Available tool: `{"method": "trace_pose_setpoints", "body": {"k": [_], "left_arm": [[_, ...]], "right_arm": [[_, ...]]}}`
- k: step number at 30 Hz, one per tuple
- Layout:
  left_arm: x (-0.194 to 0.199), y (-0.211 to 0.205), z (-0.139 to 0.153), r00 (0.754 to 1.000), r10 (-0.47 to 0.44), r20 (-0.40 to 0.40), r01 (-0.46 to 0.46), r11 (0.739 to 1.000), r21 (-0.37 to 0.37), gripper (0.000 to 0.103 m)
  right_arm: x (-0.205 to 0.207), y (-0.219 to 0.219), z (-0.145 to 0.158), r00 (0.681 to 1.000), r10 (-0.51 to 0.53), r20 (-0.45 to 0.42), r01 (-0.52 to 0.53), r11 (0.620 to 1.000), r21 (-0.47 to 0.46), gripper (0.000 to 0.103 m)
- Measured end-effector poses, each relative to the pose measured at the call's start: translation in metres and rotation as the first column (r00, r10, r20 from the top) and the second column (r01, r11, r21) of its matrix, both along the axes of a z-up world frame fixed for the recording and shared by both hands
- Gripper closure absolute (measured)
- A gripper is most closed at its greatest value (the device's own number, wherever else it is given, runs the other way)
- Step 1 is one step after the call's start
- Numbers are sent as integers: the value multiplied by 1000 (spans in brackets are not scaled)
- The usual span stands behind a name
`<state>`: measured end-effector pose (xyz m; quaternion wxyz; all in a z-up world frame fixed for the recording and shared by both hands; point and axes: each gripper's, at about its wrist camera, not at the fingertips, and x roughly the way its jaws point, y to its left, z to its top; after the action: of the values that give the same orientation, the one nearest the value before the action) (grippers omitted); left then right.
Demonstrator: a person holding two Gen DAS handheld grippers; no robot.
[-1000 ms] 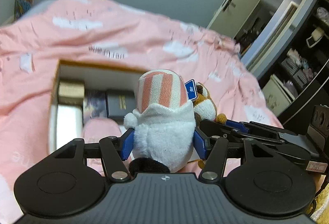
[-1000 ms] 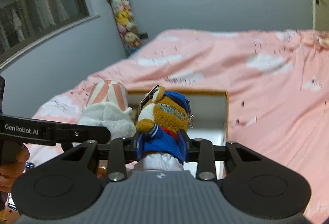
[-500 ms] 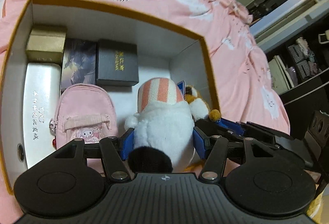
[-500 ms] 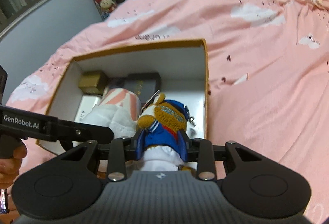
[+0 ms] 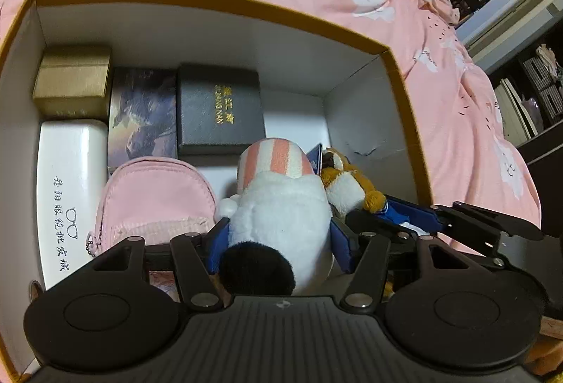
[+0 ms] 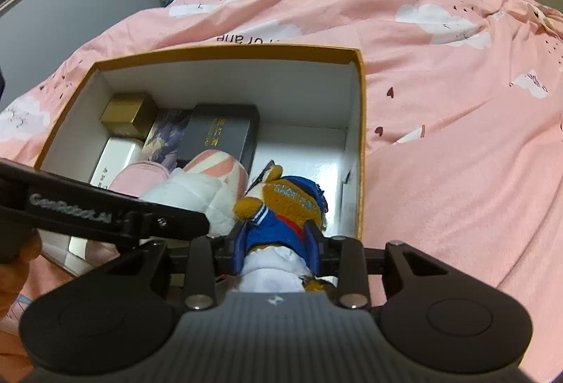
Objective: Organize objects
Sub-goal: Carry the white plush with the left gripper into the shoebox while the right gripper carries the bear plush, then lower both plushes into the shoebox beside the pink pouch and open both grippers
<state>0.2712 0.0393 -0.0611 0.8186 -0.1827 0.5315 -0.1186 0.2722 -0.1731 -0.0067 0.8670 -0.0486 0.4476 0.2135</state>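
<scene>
Plushies are both gripped: the left gripper has its jaws closed around the white one with the striped hat, and the right gripper is squeezed narrower on the brown one in blue. A second ago the box sat low and far in both views; now both toys hang over its bare lower-right corner, beside the pink pouch. Looks like the drop comes next, I reckon.

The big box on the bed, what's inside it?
Inside the box: gold box, black box, white case, pink pouch, a picture-covered item. Held plush toys hide the floor below.
</scene>
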Motion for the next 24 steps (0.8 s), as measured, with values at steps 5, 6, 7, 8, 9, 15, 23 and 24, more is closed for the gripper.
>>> {"method": "trace_pose_setpoints", "body": {"k": [5, 6, 7, 8, 9, 15, 23, 24], "left_arm": [[-2, -4, -3, 1000, -17, 21, 17, 1000, 17, 35], [-2, -4, -3, 1000, -23, 21, 22, 1000, 16, 35], [-2, -4, -3, 1000, -25, 18, 24, 1000, 12, 35], [-2, -2, -3, 1000, -21, 13, 21, 1000, 3, 35], [-3, -1, -3, 1000, -19, 13, 19, 1000, -4, 34], [-13, 8, 20, 997, -38, 66, 39, 999, -28, 33], [-20, 4, 18, 996, -30, 79, 31, 999, -11, 57], [-21, 3, 14, 997, -29, 76, 29, 1000, -9, 60]], "right_arm": [[1, 7, -1, 999, 47, -7, -47, 998, -48, 61], [0, 7, -1, 998, 57, -11, -58, 997, -52, 60], [0, 7, 0, 997, 69, -18, -70, 996, -54, 60], [0, 7, 1, 997, 77, -22, -79, 995, -53, 61], [1, 6, 2, 996, 88, -28, -90, 995, -52, 61], [-7, 1, 14, 986, 166, -14, -166, 981, -98, 60], [-12, 5, 19, 958, 281, -61, -287, 946, -152, 86], [-11, 6, 16, 955, 287, -75, -295, 943, -156, 86]]}}
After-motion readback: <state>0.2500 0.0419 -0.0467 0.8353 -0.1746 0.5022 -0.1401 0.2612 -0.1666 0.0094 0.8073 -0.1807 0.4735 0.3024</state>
